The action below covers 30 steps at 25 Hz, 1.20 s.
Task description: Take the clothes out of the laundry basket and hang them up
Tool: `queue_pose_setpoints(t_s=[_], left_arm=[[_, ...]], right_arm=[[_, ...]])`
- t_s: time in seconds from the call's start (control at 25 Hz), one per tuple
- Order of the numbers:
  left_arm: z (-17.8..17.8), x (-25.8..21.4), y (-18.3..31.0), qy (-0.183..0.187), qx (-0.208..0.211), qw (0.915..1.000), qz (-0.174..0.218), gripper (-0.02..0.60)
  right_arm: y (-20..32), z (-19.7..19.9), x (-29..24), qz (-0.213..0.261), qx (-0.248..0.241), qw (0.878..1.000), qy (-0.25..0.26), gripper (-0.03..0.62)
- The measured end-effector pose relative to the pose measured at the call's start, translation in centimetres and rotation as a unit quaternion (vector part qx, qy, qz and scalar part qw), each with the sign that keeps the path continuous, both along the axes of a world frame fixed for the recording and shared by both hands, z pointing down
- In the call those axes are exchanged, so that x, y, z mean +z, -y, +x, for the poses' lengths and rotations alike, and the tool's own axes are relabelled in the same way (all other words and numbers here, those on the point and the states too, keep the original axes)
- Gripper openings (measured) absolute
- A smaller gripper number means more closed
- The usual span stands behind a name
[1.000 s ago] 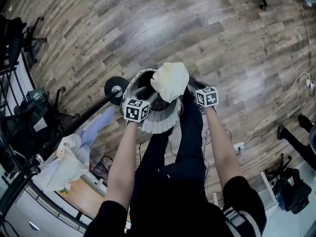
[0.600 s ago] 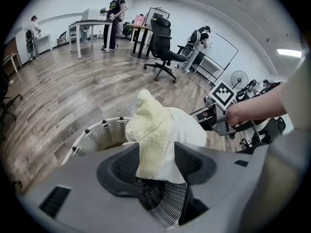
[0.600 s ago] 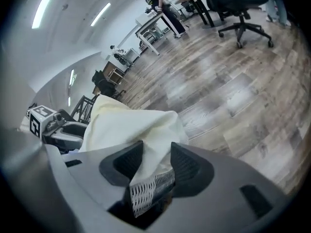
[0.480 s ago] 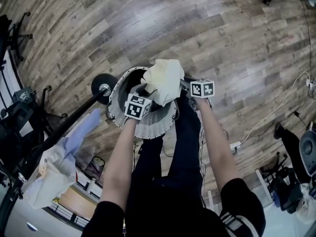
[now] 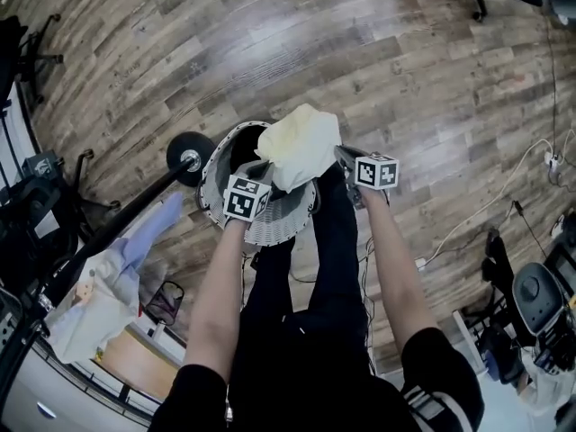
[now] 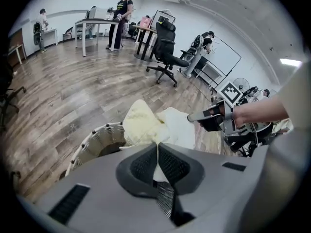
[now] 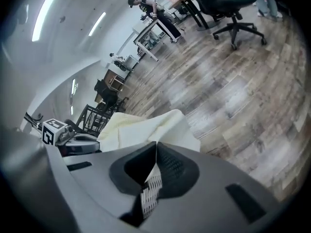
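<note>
A cream garment [image 5: 300, 147] is bunched above the round white wicker laundry basket [image 5: 270, 223], which stands on the wood floor at my feet. My left gripper [image 5: 262, 166] comes at it from the left; its jaws have just been closing and now pinch a fold of the garment [image 6: 155, 125]. My right gripper [image 5: 343, 157] meets it from the right; its jaws have also just closed, with the cloth's edge [image 7: 146, 127] between them. The basket's rim [image 6: 97, 142] shows below the cloth in the left gripper view.
A black clothes rack [image 5: 117, 228] on wheels runs along the left, with pale garments [image 5: 99, 286] hanging on it. Cables [image 5: 486, 214] trail over the floor at the right. Office chairs [image 6: 167, 47], desks and standing people are far across the room.
The cream garment stays over the basket but now sits spread a little wider between the grippers. The left gripper has sunk slightly toward the basket; the right one has shifted a little right.
</note>
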State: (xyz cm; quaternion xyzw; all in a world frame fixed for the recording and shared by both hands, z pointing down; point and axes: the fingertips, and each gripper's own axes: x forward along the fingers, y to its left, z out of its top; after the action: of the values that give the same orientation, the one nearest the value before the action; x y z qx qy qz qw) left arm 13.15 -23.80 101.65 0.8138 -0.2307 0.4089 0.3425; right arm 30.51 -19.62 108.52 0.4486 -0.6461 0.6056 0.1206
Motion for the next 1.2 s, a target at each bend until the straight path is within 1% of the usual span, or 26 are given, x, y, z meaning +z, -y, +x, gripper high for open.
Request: queue_pose_setpoints(t_s=[0.12, 0.2, 0.28, 0.44, 0.6, 0.68, 0.84, 1.0, 1.2], left_arm=[[-1.5, -2.8, 0.1, 0.003, -0.009, 0.9999, 0.010, 0.025], [-3.2, -5.2, -0.1, 0.005, -0.028, 0.9994, 0.017, 0.025], [-4.7, -7.7, 0.3, 0.002, -0.052, 0.9982, 0.030, 0.025], [-7.8, -12.5, 0.8, -0.008, -0.100, 0.9926, 0.069, 0.025], [-12.0, -17.7, 1.3, -0.015, -0.161, 0.9813, 0.105, 0.025], [-14.1, -20.3, 1.7, -0.013, -0.177, 0.9762, 0.124, 0.025], [-18.3, -24.6, 2.1, -0.012, -0.208, 0.9657, 0.154, 0.025], [-20.0, -28.3, 2.3, -0.022, -0.229, 0.9562, 0.181, 0.025], [-21.0, -32.6, 2.3, -0.047, -0.257, 0.9410, 0.216, 0.025]], right_arm=[[0.5, 0.7, -3.4, 0.015, 0.008, 1.000, -0.013, 0.012], [0.6, 0.7, -6.1, 0.028, 0.023, 0.999, -0.012, 0.012], [1.5, 0.8, -9.5, 0.051, 0.032, 0.998, -0.017, 0.011], [2.0, -0.4, -14.4, 0.092, 0.013, 0.996, -0.017, 0.011], [3.1, -1.9, -20.0, 0.125, 0.014, 0.992, -0.020, 0.011], [4.0, -2.2, -22.8, 0.141, 0.014, 0.990, -0.024, 0.011], [5.5, -3.1, -27.6, 0.170, -0.017, 0.985, -0.039, 0.011], [7.7, -3.8, -31.8, 0.202, -0.042, 0.976, -0.066, 0.011], [10.4, -5.0, -36.6, 0.240, -0.046, 0.966, -0.089, 0.011]])
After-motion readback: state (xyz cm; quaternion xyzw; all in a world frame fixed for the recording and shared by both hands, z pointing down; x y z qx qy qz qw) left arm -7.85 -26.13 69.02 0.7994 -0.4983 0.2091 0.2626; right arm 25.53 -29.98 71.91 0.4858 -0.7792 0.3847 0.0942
